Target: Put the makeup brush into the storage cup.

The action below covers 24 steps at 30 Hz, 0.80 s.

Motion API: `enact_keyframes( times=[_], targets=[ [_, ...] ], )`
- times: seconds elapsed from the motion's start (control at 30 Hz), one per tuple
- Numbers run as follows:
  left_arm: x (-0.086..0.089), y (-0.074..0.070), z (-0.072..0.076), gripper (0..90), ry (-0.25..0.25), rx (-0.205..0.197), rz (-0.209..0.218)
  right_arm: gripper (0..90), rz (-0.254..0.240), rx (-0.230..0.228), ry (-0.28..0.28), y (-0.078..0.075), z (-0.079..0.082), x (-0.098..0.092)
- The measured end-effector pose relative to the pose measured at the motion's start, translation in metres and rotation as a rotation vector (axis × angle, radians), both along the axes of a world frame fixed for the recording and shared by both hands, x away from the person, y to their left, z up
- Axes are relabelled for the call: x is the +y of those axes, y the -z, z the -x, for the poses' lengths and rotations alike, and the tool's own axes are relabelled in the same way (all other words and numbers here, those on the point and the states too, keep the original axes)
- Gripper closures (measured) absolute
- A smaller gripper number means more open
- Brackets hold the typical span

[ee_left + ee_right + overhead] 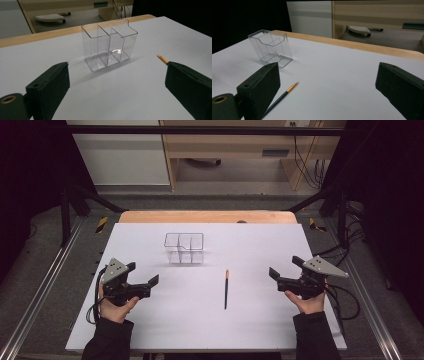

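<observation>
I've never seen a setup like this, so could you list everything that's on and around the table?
Organiser: one, clear plastic, divided compartments, upright, far middle of the sheet.
Pen: one, dark with a gold end, lying flat nearer than the organiser, slightly right.
Sheet: one, white, covering the table.
Table: one, wooden edge visible at the far side.
Left tongs: one, black, open, holding nothing.
Right tongs: one, black, open, holding nothing.
Sleeves: two, dark, bottom edge.

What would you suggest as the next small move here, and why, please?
Probably bring the right gripper toward the pen: it lies flat on the table, apart from the clear holder, and both grippers stand open, holding nothing.
</observation>
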<state>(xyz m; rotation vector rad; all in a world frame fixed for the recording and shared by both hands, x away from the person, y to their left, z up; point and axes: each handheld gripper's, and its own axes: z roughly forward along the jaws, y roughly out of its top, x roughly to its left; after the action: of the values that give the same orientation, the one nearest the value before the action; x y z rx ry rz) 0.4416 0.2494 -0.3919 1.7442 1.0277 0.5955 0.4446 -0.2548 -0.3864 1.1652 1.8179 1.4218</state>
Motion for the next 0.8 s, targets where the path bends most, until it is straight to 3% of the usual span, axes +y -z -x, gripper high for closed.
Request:
enact_keyframes(
  times=[0.3,0.8],
  targets=[
    [0.003,0.004,0.002,5.2,-0.023,0.003,0.001,6.3,0.008,0.025,-0.004,0.004,-0.002,0.002],
    [0.008,0.008,0.004,5.6,-0.026,0.017,0.011,7.4,0.083,0.059,0.000,0.011,-0.006,0.015]
  ],
)
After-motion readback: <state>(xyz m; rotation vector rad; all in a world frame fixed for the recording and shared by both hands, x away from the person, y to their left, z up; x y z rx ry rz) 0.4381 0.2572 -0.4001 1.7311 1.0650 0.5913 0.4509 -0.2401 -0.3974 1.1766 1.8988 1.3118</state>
